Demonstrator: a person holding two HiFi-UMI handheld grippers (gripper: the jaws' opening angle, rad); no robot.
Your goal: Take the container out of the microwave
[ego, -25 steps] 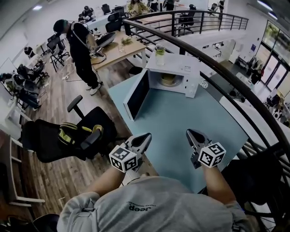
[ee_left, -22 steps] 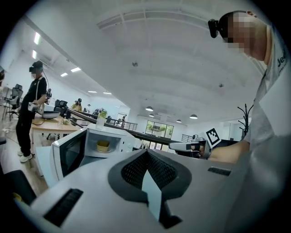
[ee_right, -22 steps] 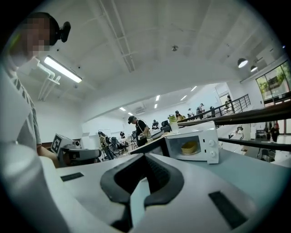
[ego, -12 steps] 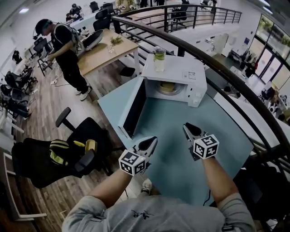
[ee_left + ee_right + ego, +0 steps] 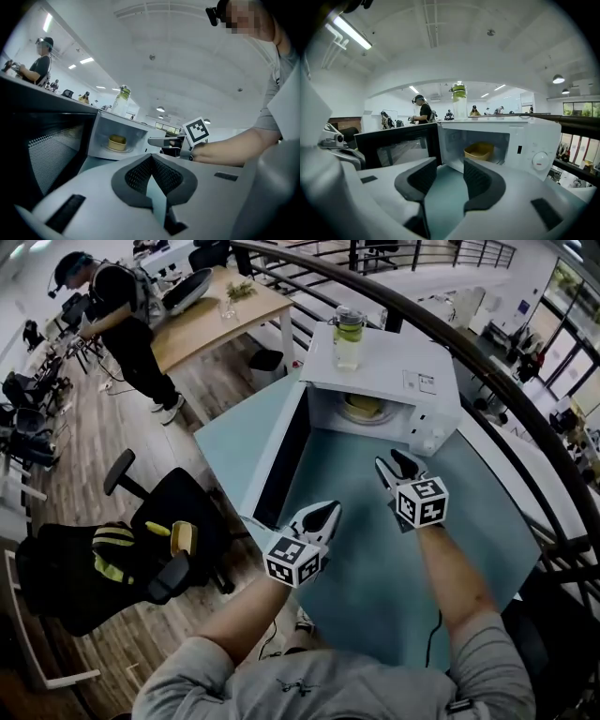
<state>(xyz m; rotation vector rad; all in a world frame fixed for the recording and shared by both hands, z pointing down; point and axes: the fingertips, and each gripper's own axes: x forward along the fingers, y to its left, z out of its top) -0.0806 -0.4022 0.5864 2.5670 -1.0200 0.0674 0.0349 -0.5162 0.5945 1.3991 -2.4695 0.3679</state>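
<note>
A white microwave [image 5: 394, 381] stands at the far end of the teal table [image 5: 375, 559], its door [image 5: 277, 460] swung wide to the left. A yellow container [image 5: 364, 407] sits inside the cavity, also seen in the left gripper view [image 5: 117, 142] and the right gripper view [image 5: 479, 151]. My right gripper [image 5: 394, 465] hovers just in front of the cavity; its jaws have just been opening and hold nothing [image 5: 450, 176]. My left gripper [image 5: 326, 515] hangs further back beside the door, pads touching at the tips [image 5: 151, 157], empty.
A glass jar of greenish liquid [image 5: 348, 337] stands on the microwave's top. A black office chair [image 5: 141, 549] is left of the table. A dark curved railing [image 5: 487, 381] runs behind and to the right. A person [image 5: 122, 315] stands by a wooden desk at the back left.
Both grippers have moved forward over the table toward the microwave. The right gripper's jaws have parted from shut to open.
</note>
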